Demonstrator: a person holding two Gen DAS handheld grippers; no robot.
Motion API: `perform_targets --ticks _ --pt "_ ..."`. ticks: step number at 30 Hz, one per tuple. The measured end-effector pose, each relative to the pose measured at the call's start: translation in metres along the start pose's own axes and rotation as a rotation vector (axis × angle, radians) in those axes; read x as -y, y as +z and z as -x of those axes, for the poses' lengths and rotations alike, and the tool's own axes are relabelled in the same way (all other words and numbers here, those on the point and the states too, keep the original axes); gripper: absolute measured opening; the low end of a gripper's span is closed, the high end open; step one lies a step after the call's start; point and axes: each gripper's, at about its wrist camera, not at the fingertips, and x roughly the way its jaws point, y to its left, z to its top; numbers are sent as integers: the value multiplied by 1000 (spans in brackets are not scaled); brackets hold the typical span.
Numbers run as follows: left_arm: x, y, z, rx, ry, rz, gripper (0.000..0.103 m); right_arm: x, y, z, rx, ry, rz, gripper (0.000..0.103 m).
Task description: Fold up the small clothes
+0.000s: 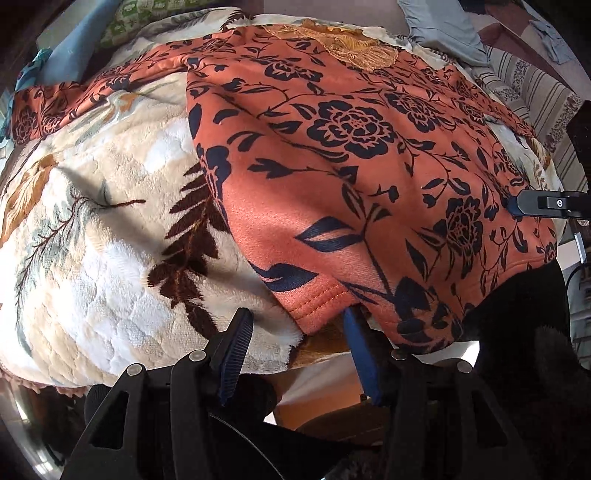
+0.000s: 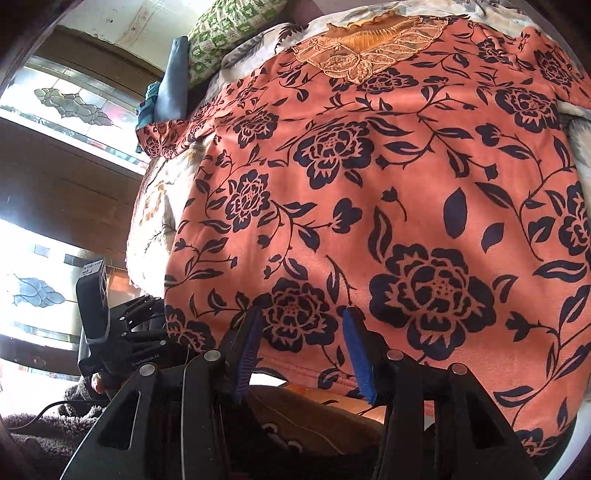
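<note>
An orange top with dark navy flowers (image 1: pixel 354 155) lies spread flat on a plush floral blanket (image 1: pixel 92 236); it fills the right wrist view (image 2: pixel 388 206), lace collar (image 2: pixel 365 48) at the far end. My left gripper (image 1: pixel 299 325) is open at the garment's near left hem corner, its right finger (image 1: pixel 360 343) tucked under the hem. My right gripper (image 2: pixel 303 325) is open at the near hem, fingers astride the edge. The right gripper also shows at the left wrist view's right edge (image 1: pixel 546 205); the left gripper shows in the right wrist view (image 2: pixel 122 332).
A green patterned pillow (image 2: pixel 229 26) and blue-grey cloth (image 2: pixel 173 81) lie at the bed's far left. A striped cushion (image 1: pixel 535 92) and grey cloth (image 1: pixel 443 33) sit at the far right. Windows (image 2: pixel 55 103) are beyond the bed's left side.
</note>
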Motion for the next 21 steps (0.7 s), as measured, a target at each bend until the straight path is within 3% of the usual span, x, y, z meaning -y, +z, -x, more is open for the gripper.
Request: perform_targets --ticks 2,4,6,7,9,13,14,16,18,21 --pt "9 -7 15 44 39 -53 51 2 -2 0 -1 2 -18 47" --pt "9 -6 20 95 115 -30 45 7 -3 1 6 11 -48 47" --pt "-9 -7 19 56 183 49 13 10 -2 1 14 23 -75 47" --pt "-24 -12 21 29 159 105 11 10 -1 2 17 25 -83 47" --pt "-46 -27 36 36 135 181 10 9 -1 4 26 31 -84 47" --pt "-55 -43 73 105 139 210 10 10 0 11 49 25 -74 47" --pt "-56 -46 74 95 147 208 12 14 1 13 54 25 -82 47" --pt "-56 -53 59 3 145 186 12 23 4 14 63 6 -106 47" --pt "-55 -63 52 -69 88 159 12 37 4 17 68 -45 -136 47" --pt "-60 -69 83 15 0 139 12 64 2 38 120 -87 -194 47"
